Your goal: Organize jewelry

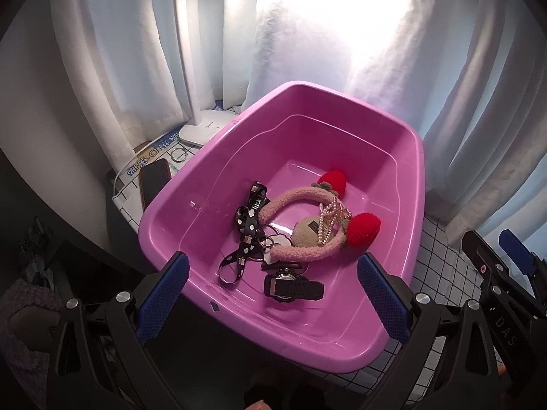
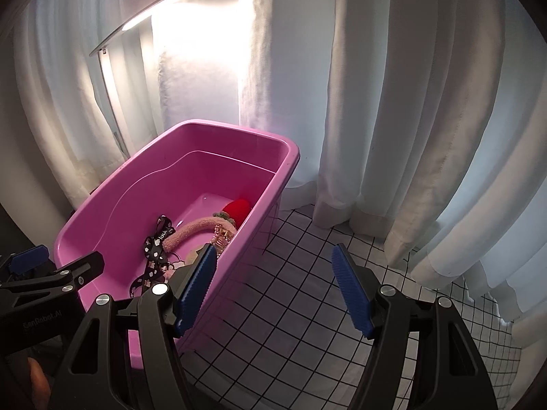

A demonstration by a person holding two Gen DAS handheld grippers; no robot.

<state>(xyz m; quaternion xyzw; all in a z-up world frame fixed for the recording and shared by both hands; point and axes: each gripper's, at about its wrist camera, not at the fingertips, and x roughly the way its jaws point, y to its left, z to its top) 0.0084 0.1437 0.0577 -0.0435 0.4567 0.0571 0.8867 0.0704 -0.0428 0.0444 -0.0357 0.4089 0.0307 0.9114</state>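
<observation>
A pink plastic tub (image 1: 415, 184) stands on a grid-patterned cloth and also shows in the right wrist view (image 2: 102, 184). Inside lie a pink fuzzy headband with red pompoms (image 1: 301, 251), a black flowered lanyard (image 1: 248, 235), a black watch (image 1: 292, 285), a pearl crown comb (image 1: 330, 220) and a beige round plush (image 1: 306, 234). My left gripper (image 1: 273, 290) is open and empty, just above the tub's near rim. My right gripper (image 2: 275, 290) is open and empty, over the cloth right of the tub, its left finger by the tub's wall.
A white desk lamp (image 1: 201, 126) stands behind the tub at the left, lit. A dark phone (image 1: 154, 179) and metal rings (image 1: 179, 154) lie on a printed sheet left of the tub. White curtains (image 2: 393, 102) hang behind. The grid cloth (image 2: 307, 273) spreads to the right.
</observation>
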